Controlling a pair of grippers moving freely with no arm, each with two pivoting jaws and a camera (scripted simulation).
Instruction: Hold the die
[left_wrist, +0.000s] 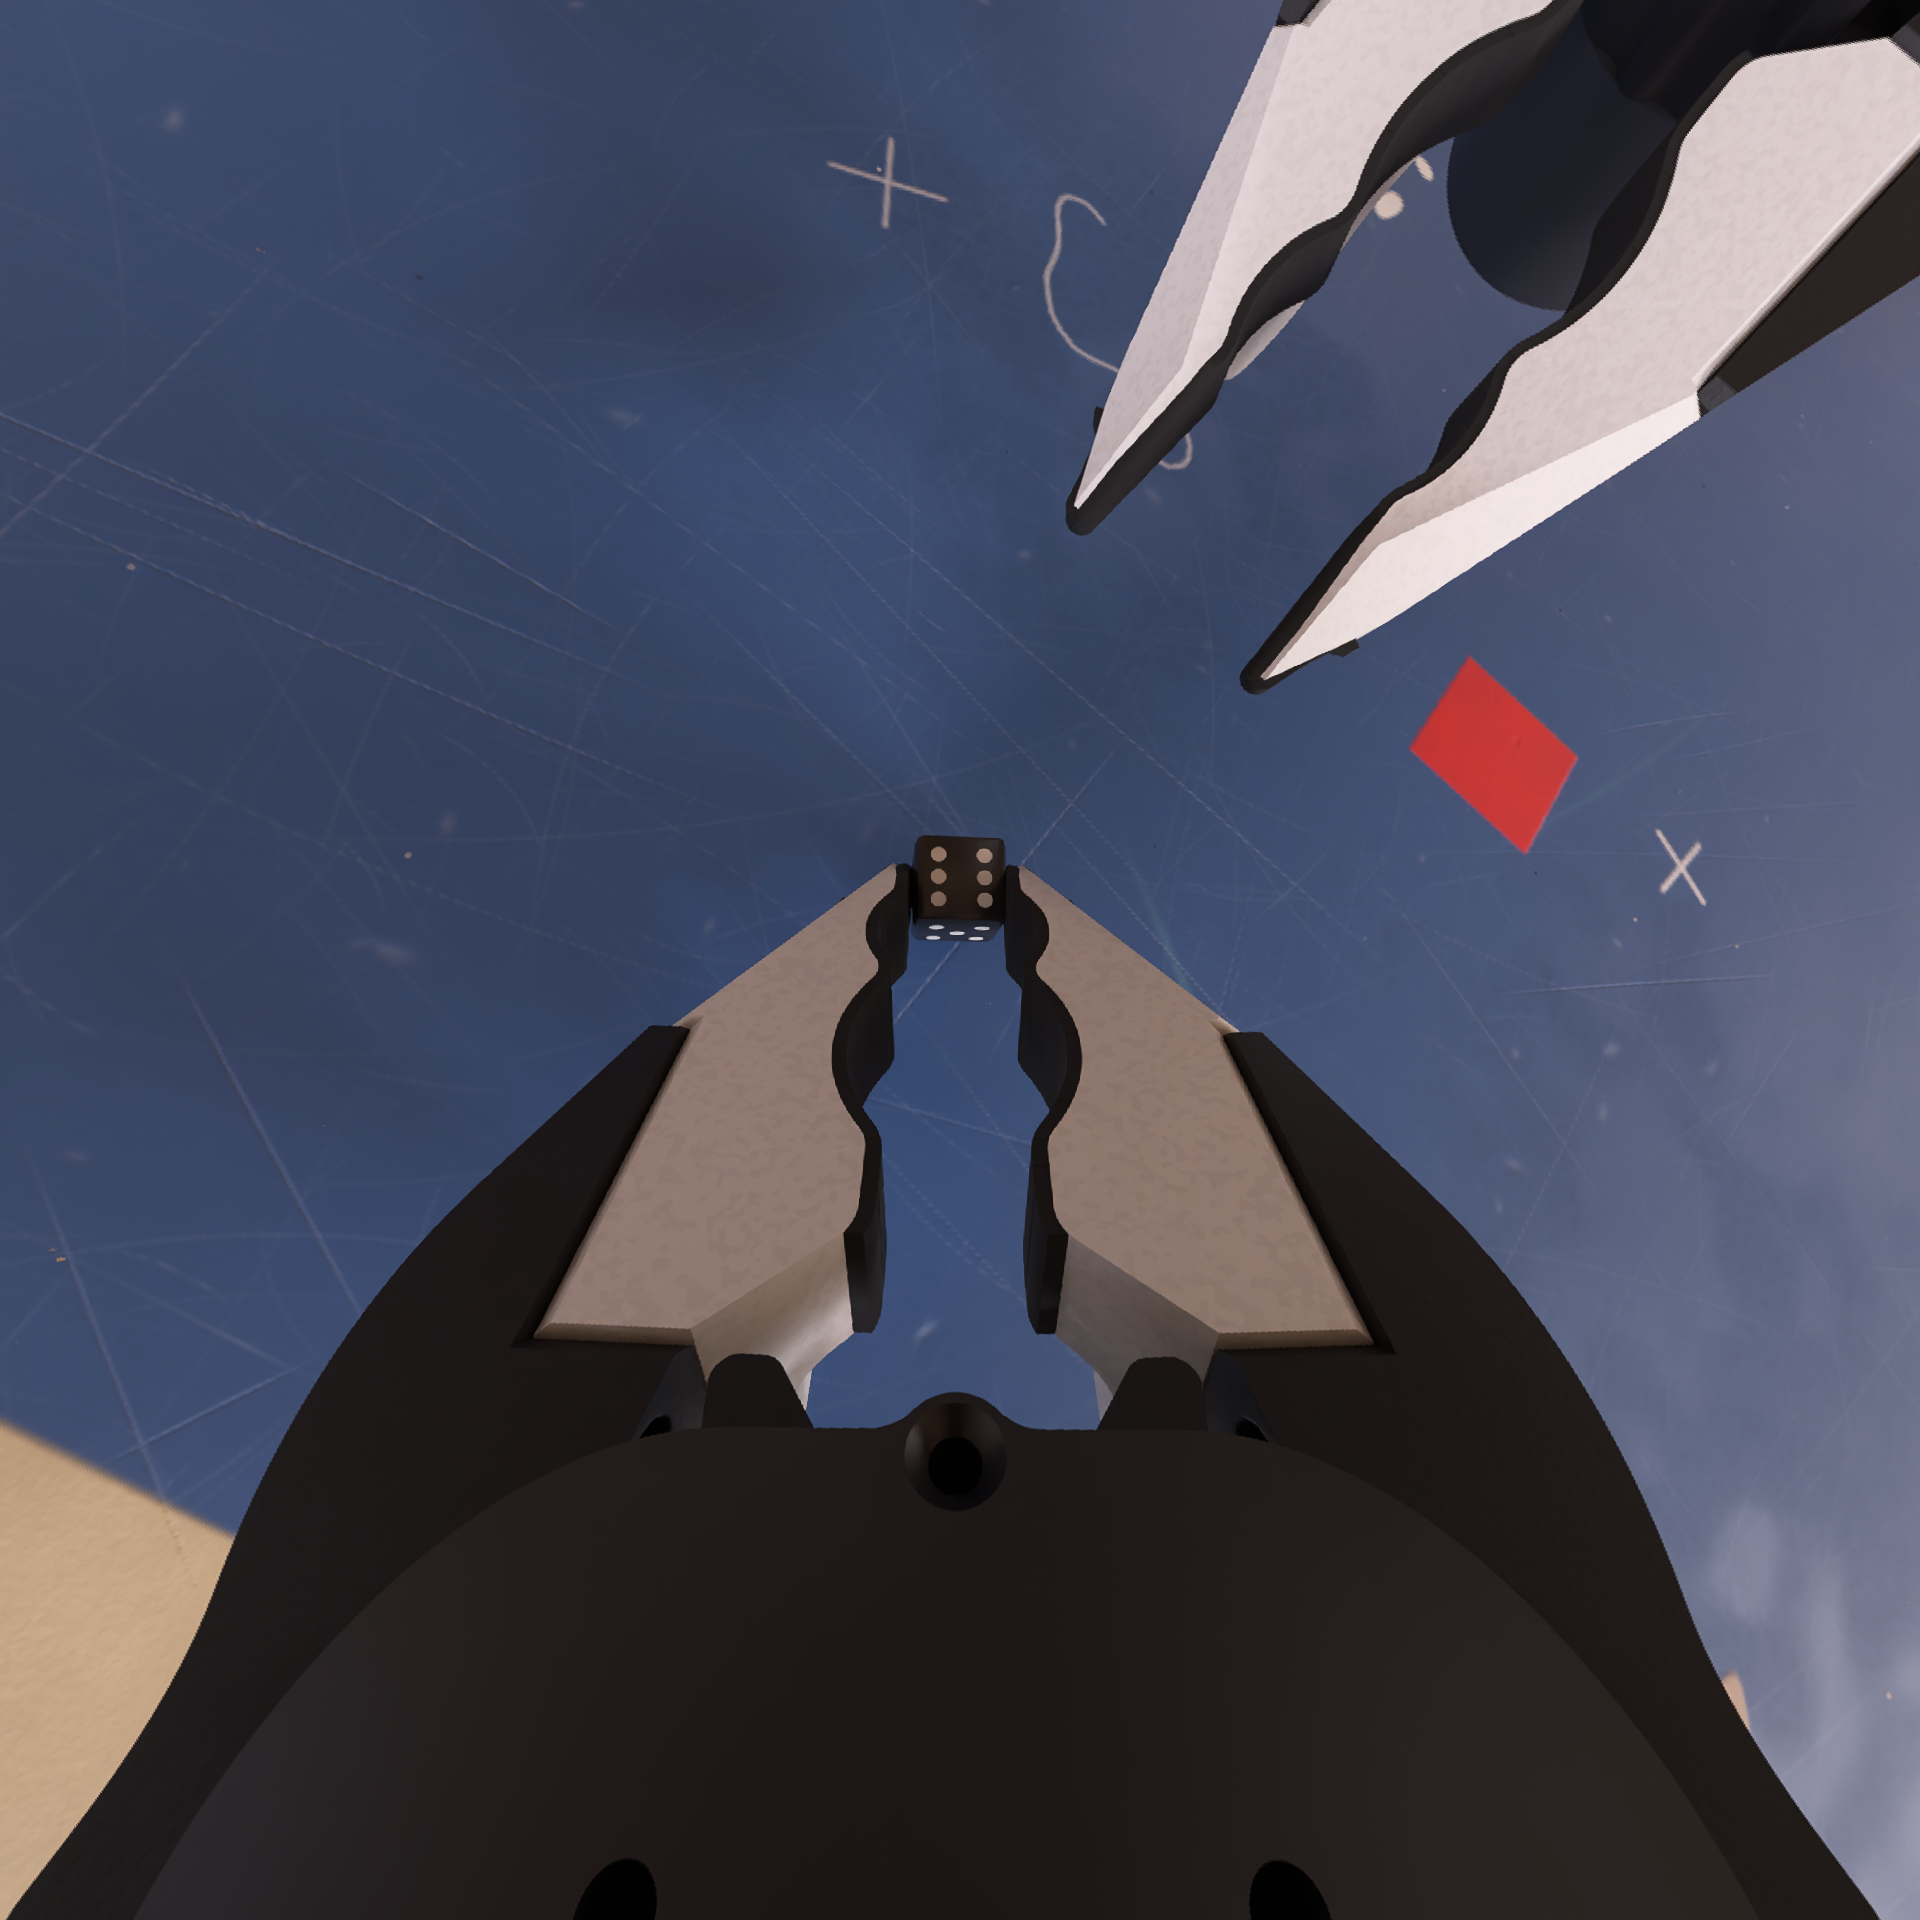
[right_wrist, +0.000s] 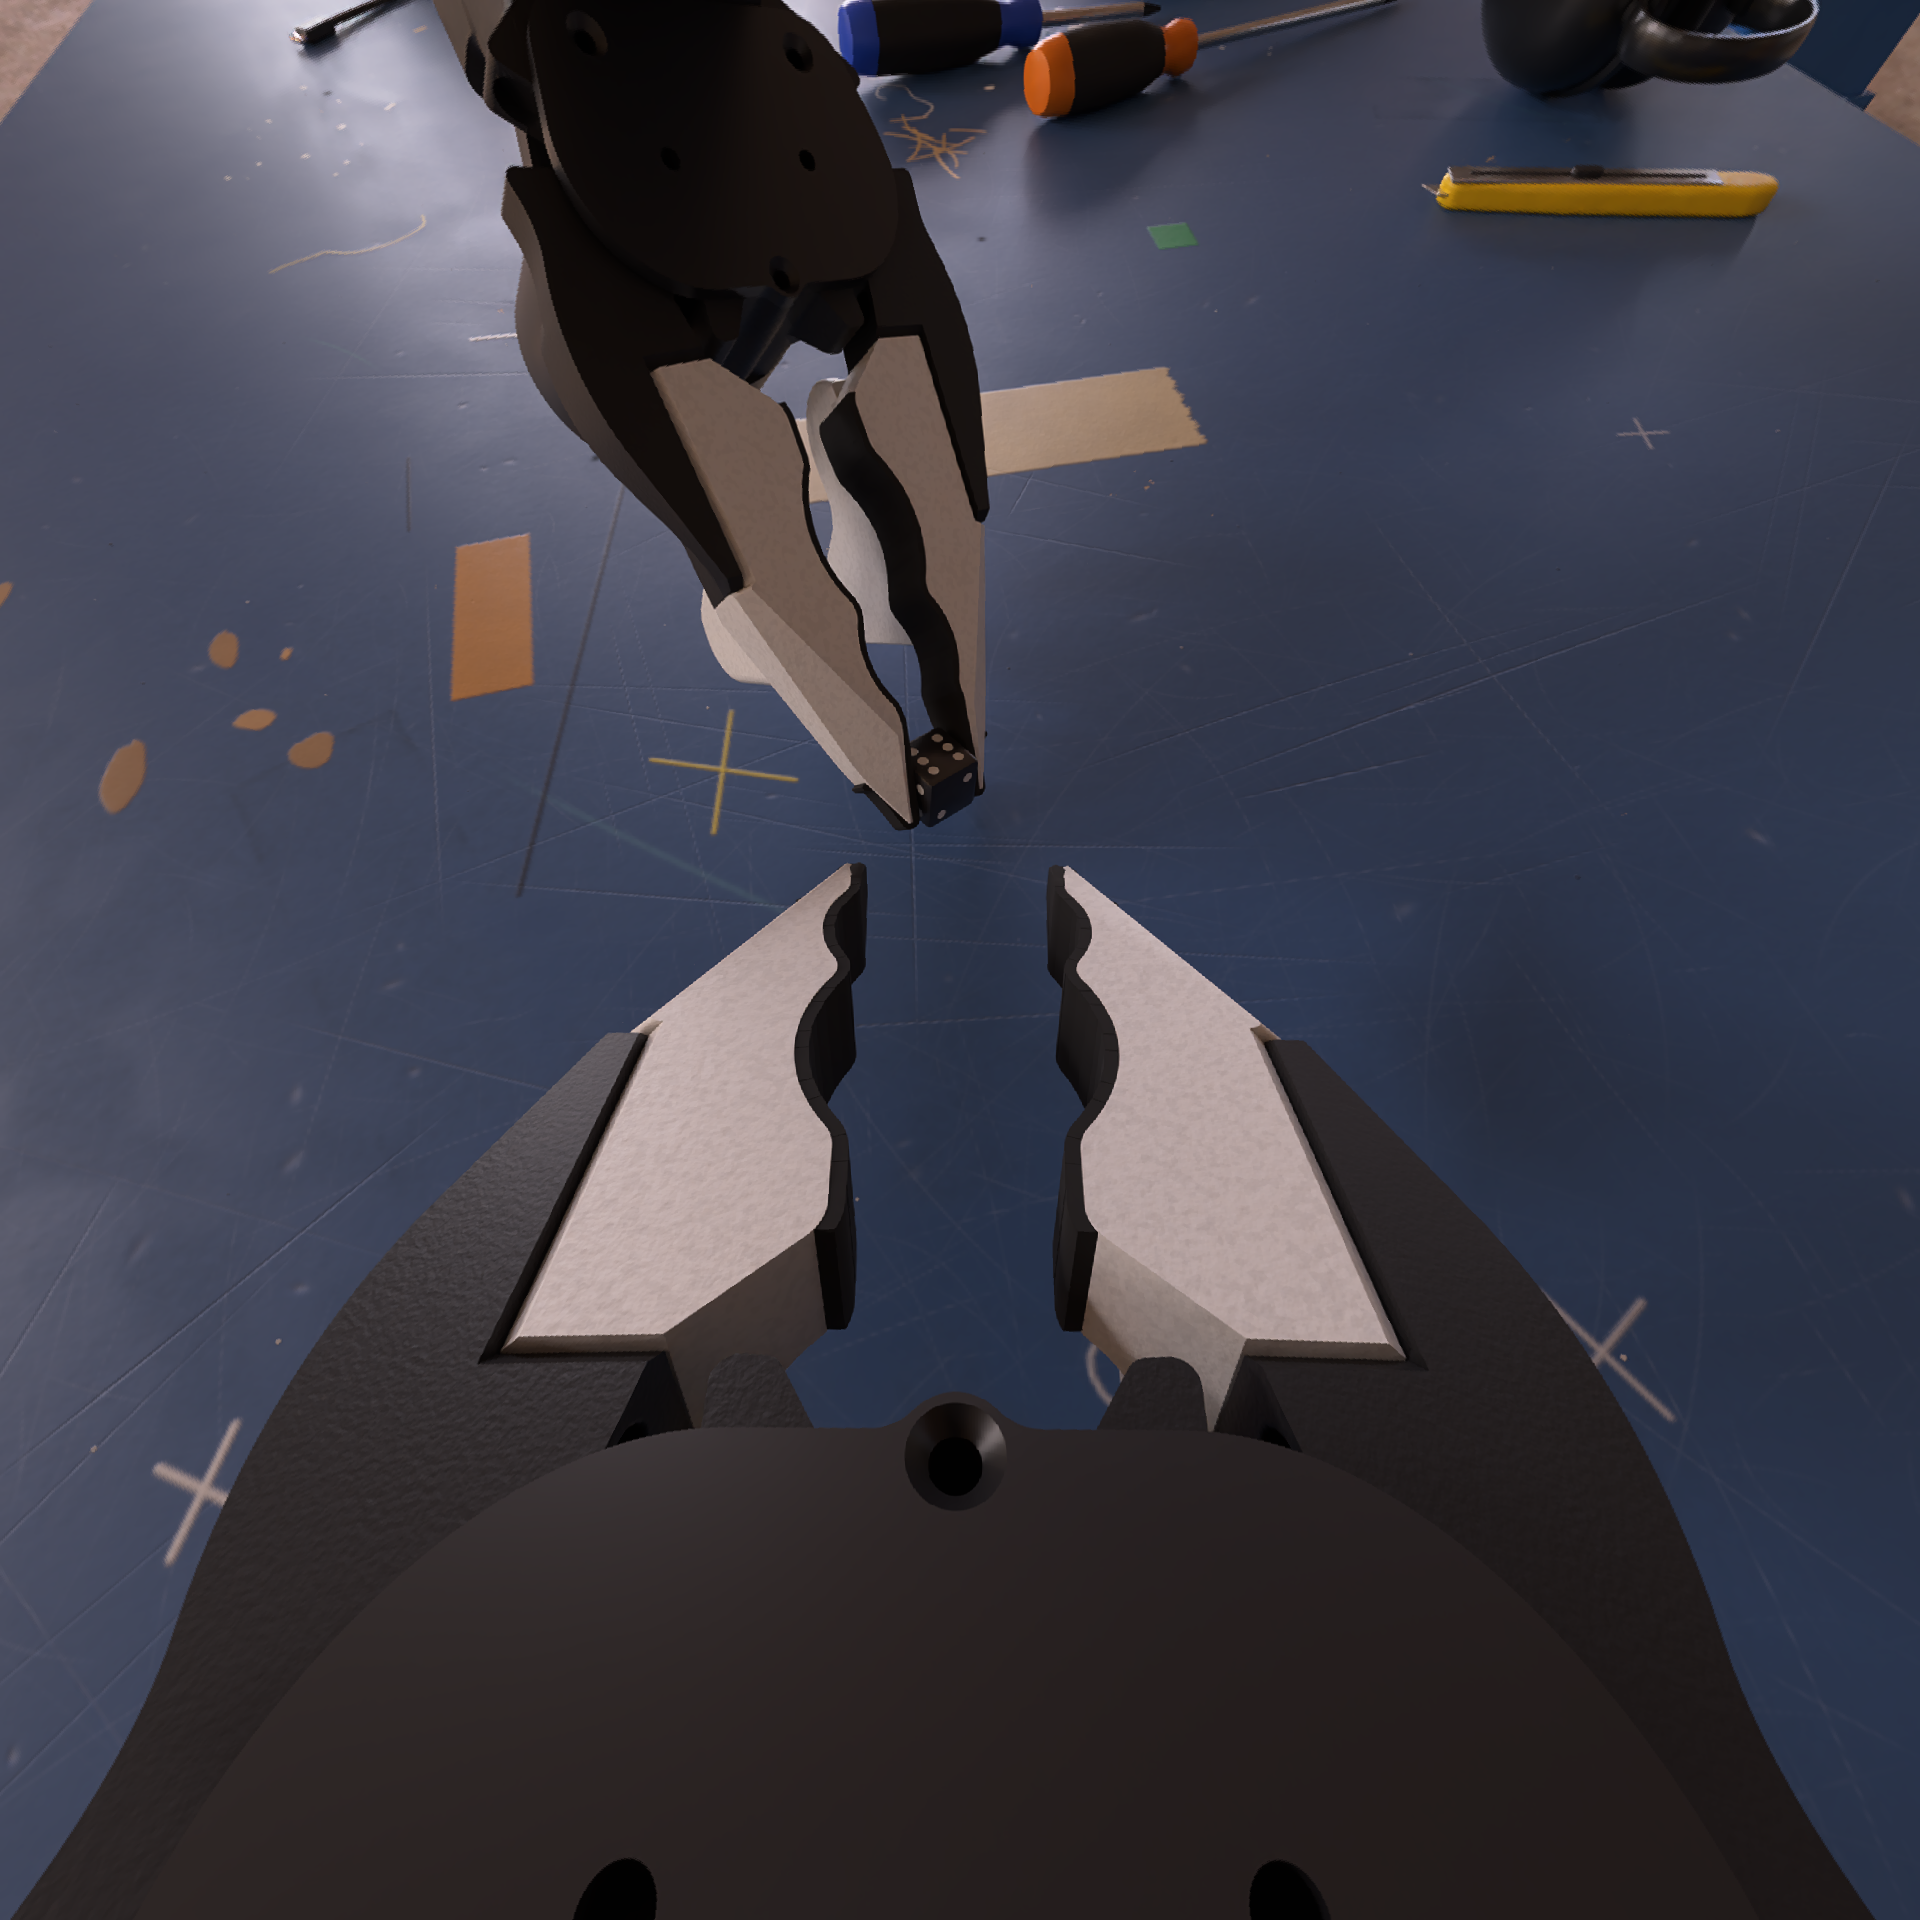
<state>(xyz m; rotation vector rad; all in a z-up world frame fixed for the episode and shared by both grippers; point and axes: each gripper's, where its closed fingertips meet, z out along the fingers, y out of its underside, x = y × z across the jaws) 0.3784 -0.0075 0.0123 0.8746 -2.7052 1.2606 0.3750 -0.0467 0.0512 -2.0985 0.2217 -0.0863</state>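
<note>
A small black die (left_wrist: 958, 888) with pale pips sits pinched between the tips of my left gripper (left_wrist: 958, 896), held above the blue mat (left_wrist: 416, 623). In the right wrist view the left gripper (right_wrist: 940, 795) comes down from the top and is shut on the die (right_wrist: 943, 779). My right gripper (right_wrist: 956, 883) is open and empty, its tips just short of the die and apart from it. It also shows in the left wrist view (left_wrist: 1164, 603) at the upper right, open.
At the mat's far end lie a blue-handled screwdriver (right_wrist: 935, 31), an orange-handled screwdriver (right_wrist: 1112, 62), a yellow utility knife (right_wrist: 1605, 192) and a dark rounded object (right_wrist: 1621, 42). Tape patches (right_wrist: 1086, 421), an orange patch (right_wrist: 491, 615), a red square (left_wrist: 1494, 753) and chalk crosses mark the mat.
</note>
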